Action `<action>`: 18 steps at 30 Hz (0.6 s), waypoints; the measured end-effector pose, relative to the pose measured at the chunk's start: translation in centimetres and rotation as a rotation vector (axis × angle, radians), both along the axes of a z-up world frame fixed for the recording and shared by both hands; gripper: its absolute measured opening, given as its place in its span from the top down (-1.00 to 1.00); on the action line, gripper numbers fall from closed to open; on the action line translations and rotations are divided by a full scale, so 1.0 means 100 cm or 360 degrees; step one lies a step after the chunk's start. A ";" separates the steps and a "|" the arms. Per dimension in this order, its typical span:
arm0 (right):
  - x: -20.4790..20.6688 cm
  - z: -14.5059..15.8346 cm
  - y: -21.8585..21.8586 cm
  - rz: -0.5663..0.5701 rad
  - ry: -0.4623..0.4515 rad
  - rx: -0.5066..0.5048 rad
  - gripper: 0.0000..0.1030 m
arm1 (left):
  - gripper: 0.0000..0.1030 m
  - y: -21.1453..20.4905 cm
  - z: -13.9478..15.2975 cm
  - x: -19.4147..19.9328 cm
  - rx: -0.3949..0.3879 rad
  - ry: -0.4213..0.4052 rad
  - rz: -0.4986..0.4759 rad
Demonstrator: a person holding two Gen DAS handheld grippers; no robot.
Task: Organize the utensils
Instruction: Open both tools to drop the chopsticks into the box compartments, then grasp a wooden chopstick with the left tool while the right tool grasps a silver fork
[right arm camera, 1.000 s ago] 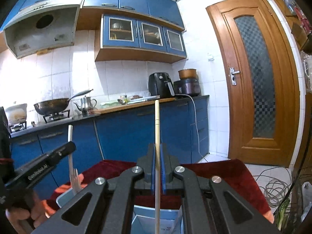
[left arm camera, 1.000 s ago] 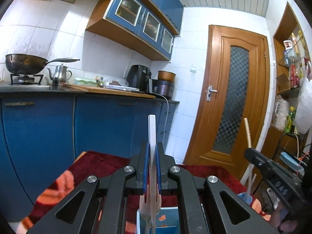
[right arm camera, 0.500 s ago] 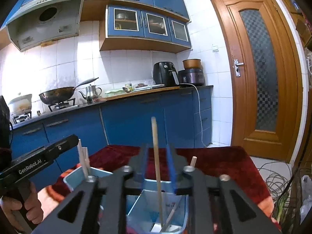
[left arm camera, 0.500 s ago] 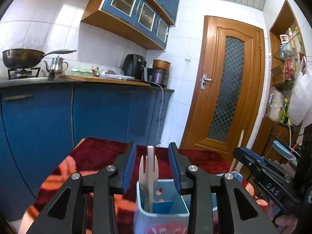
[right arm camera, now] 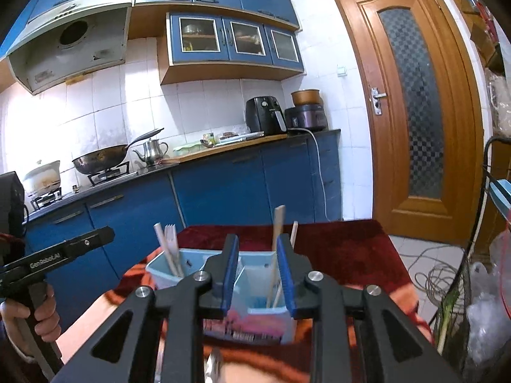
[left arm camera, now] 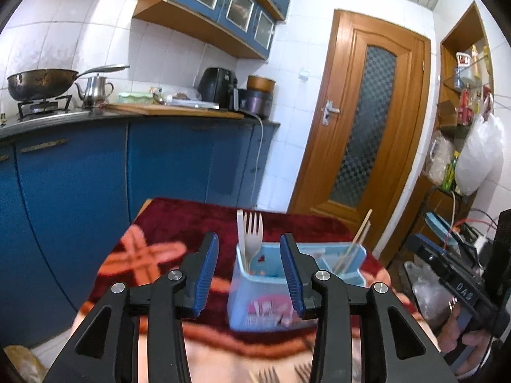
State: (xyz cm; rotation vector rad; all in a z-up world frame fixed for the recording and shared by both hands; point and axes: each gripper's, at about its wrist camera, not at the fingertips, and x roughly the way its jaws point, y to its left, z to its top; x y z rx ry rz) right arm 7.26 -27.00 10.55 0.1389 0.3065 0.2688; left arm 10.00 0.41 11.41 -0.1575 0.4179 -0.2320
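A light blue utensil holder (left arm camera: 265, 293) with compartments stands on the red patterned table. A white plastic fork (left arm camera: 253, 239) and a white knife stand upright in its left compartment. Wooden chopsticks (left arm camera: 354, 245) lean in its right compartment. My left gripper (left arm camera: 249, 274) is open and empty, just in front of the holder. In the right wrist view the holder (right arm camera: 163, 269) shows the fork (right arm camera: 171, 245) at left and chopsticks (right arm camera: 276, 249) at right. My right gripper (right arm camera: 257, 276) is open and empty, close over the holder.
The red cloth table (right arm camera: 345, 249) ends near blue kitchen cabinets (left arm camera: 175, 159). A wooden door (left arm camera: 367, 134) stands behind. Cables and bags (right arm camera: 447, 281) lie on the floor at right. Metal utensils (right arm camera: 212, 364) show at the bottom edge.
Both grippers opened, let go of the white utensil and the chopstick into the holder, and pulled back from it.
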 end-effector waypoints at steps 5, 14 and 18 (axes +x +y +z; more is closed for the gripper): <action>-0.028 0.001 0.000 0.0002 0.0094 -0.0009 0.46 | 0.20 -0.002 -0.005 -0.018 0.0056 0.0121 -0.0050; -0.055 -0.021 -0.002 -0.0007 0.0301 -0.0014 0.43 | 0.17 -0.010 -0.033 -0.036 0.0117 0.0346 -0.0113; -0.060 -0.038 -0.008 -0.0021 0.0423 0.0015 0.40 | 0.17 -0.011 -0.050 -0.035 0.0135 0.0457 -0.0100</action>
